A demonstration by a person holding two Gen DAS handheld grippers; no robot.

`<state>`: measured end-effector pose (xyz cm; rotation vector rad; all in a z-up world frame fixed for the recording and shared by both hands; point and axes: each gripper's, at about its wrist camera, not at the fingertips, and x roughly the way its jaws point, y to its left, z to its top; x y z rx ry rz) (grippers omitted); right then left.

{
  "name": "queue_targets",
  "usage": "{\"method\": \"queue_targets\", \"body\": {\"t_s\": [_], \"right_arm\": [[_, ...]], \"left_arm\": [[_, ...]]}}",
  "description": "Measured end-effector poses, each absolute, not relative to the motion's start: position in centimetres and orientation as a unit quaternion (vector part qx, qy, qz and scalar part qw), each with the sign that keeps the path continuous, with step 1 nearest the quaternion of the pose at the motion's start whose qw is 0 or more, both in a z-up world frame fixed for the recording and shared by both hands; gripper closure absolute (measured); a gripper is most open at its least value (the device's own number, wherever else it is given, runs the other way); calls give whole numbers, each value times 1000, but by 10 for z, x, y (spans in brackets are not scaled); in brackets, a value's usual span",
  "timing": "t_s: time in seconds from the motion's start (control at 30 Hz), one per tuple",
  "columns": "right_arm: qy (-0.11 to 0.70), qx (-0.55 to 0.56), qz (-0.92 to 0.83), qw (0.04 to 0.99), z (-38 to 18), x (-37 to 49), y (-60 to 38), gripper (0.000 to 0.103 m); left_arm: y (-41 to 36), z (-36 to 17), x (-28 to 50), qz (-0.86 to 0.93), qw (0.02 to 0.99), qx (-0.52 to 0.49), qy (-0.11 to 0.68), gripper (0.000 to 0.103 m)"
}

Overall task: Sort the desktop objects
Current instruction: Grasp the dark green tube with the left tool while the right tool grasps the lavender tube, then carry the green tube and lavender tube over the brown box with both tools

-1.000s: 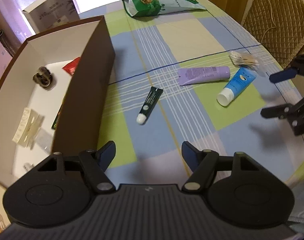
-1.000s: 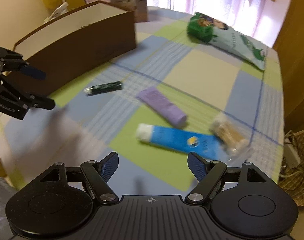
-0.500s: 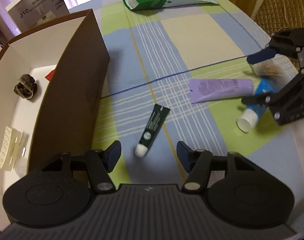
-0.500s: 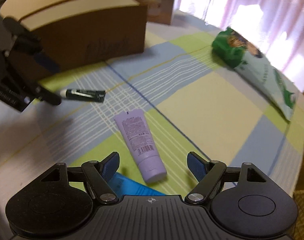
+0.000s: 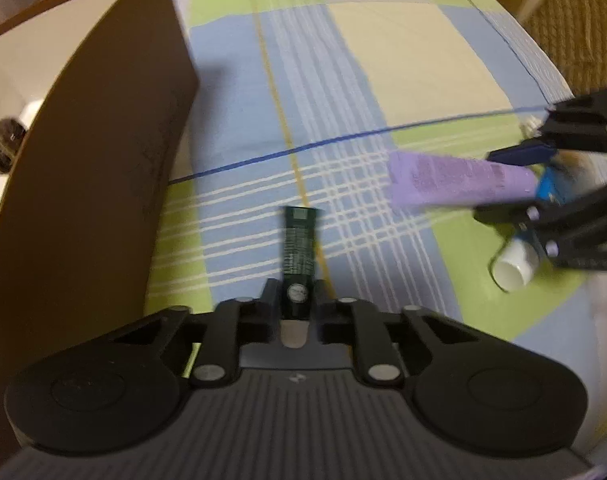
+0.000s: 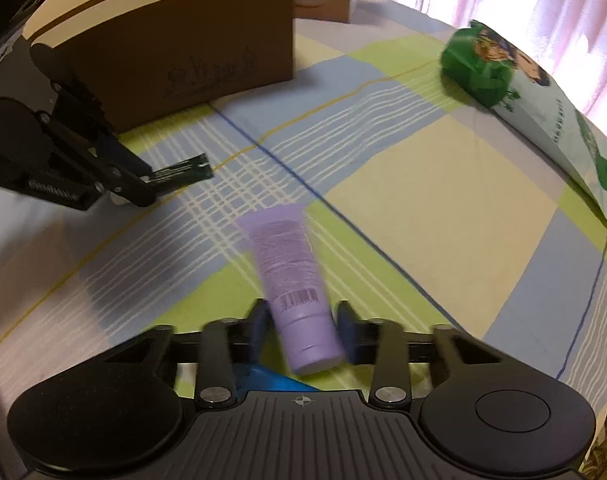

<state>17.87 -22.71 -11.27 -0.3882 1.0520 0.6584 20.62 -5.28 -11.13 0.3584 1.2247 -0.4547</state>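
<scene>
My left gripper (image 5: 297,304) is shut on the cap end of a thin dark green tube (image 5: 299,240), which points away from me over the checked tablecloth. From the right wrist view the same green tube (image 6: 183,174) sticks out of those fingers. A purple tube (image 6: 287,264) lies between the jaws of my right gripper (image 6: 303,330), which are closing, and both blue pads touch its cap end. A blue tube with a white cap (image 5: 519,264) lies just under the right gripper (image 5: 495,184). The open brown box (image 5: 103,160) stands on the left.
A green snack bag (image 6: 503,76) lies at the far end of the table. Inside the box a dark small object (image 5: 3,140) rests on the white floor. A wicker chair back (image 5: 575,20) stands beyond the table's right edge. Cartons stand behind the box (image 6: 183,52).
Both grippers came down to the table and closed, the left on the dark green tube, the right around the purple tube's cap end.
</scene>
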Motion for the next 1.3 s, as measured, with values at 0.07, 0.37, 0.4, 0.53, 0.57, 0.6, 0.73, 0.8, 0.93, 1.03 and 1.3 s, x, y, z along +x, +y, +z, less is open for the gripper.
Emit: {"method": "queue_targets", "body": {"t_s": [0.07,0.37,0.4,0.53,0.57,0.6,0.73,0.8,0.93,1.03,1.3], "right_arm": [[493,-185,298,796,-113,178,-220,71],[502,-40,277,818,-92,169,-226,71],[501,-26,276,820,-88,166,-226,71],[496,5,271,825,-75,152,-224,71],[493,7,271,827,-71,149,-222,71],[490,10,272,828,-67,145,-221,71],[477,27,271,836,-50,131,-217,71],[470,32,269,840,-43,126,-213,71],[457,37,268,847,-30,120,-201,71],[447,35,270,852,-20,118,-187,71],[427,29,287,857,1,121,-143,71]], "left_arm": [[-52,-111,202,-212,777,166,568,90],[-23,-82,172,-208,797,131,552,91],[-21,-77,169,-209,800,129,548,91],[-16,-57,158,-217,809,123,532,91],[-15,-53,156,-219,811,123,529,91],[-13,-50,153,-220,813,122,525,91],[-3,-33,143,-226,821,116,512,91],[3,-25,140,-228,825,114,504,91],[16,-9,137,-230,837,111,485,91],[30,4,135,-230,844,109,471,91],[78,35,137,-217,865,102,442,91]]}}
